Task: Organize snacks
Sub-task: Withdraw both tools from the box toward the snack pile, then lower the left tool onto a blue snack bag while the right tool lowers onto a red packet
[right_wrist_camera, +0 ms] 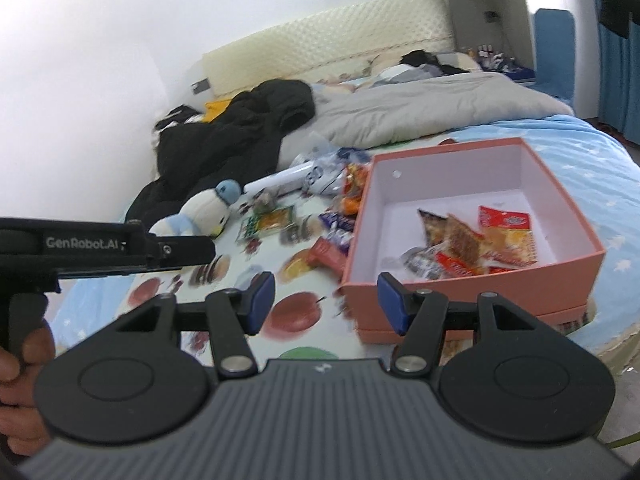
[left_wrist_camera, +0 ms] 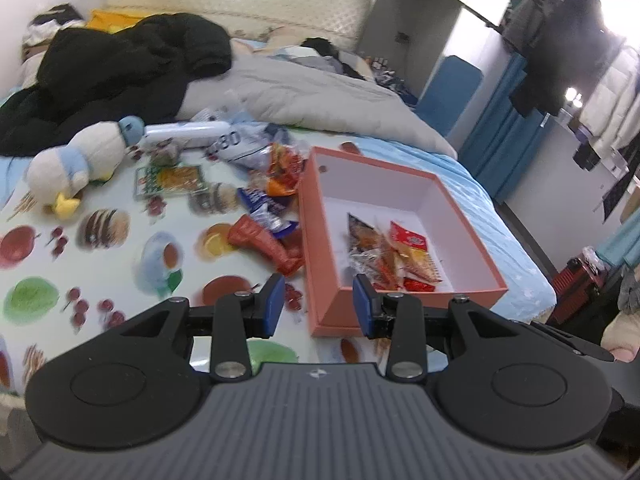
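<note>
A pink box (left_wrist_camera: 316, 240) (right_wrist_camera: 472, 292) with a white inside stands on the fruit-print sheet and holds several snack packets (left_wrist_camera: 394, 256) (right_wrist_camera: 472, 248). More loose snacks (left_wrist_camera: 264, 216) (right_wrist_camera: 332, 232) lie in a heap just left of the box. My left gripper (left_wrist_camera: 319, 304) hovers open over the box's near left corner, nothing between its blue pads. In the right wrist view my right gripper (right_wrist_camera: 326, 302) is open and empty in front of the box's near wall. The left tool's body (right_wrist_camera: 120, 246) and a hand (right_wrist_camera: 20, 364) show at the left edge.
A plush duck (left_wrist_camera: 76, 164) (right_wrist_camera: 204, 212) lies left of the snacks. Behind are a black coat (left_wrist_camera: 120, 68) (right_wrist_camera: 240, 128), a grey quilt (left_wrist_camera: 312, 96) (right_wrist_camera: 420, 108) and the padded headboard. The bed's edge drops off right of the box; hanging clothes (left_wrist_camera: 568, 48) stand beyond.
</note>
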